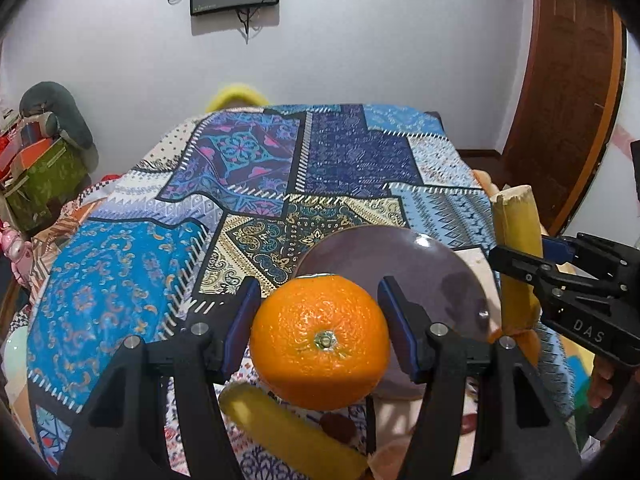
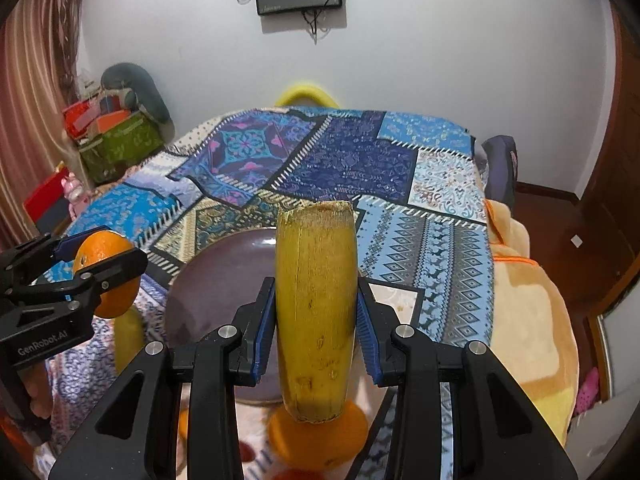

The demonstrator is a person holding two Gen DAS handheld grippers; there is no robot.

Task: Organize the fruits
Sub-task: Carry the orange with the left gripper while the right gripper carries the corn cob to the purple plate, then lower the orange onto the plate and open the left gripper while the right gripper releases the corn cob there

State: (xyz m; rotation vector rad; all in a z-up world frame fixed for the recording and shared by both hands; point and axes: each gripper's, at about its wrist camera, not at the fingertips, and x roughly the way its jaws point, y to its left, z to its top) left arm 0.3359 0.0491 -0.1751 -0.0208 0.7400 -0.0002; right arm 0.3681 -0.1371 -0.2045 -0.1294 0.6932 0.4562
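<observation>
My left gripper (image 1: 319, 312) is shut on an orange (image 1: 320, 342) and holds it above the near edge of a dark purple plate (image 1: 400, 256). My right gripper (image 2: 316, 316) is shut on a yellow cut stalk piece (image 2: 316, 308), held upright over the plate (image 2: 224, 276). The left gripper with its orange (image 2: 105, 272) shows at the left of the right wrist view. The right gripper (image 1: 520, 268) with the stalk (image 1: 516, 240) shows at the right of the left wrist view. Another yellow piece (image 1: 288, 432) lies below the orange. Another orange (image 2: 316, 436) lies under the stalk.
The plate rests on a bed with a patchwork blue cloth (image 1: 280, 168). A peach blanket (image 2: 528, 300) hangs at the right side. Boxes and a green bag (image 2: 120, 144) stand at the far left. A wooden door (image 1: 568, 80) is at the right.
</observation>
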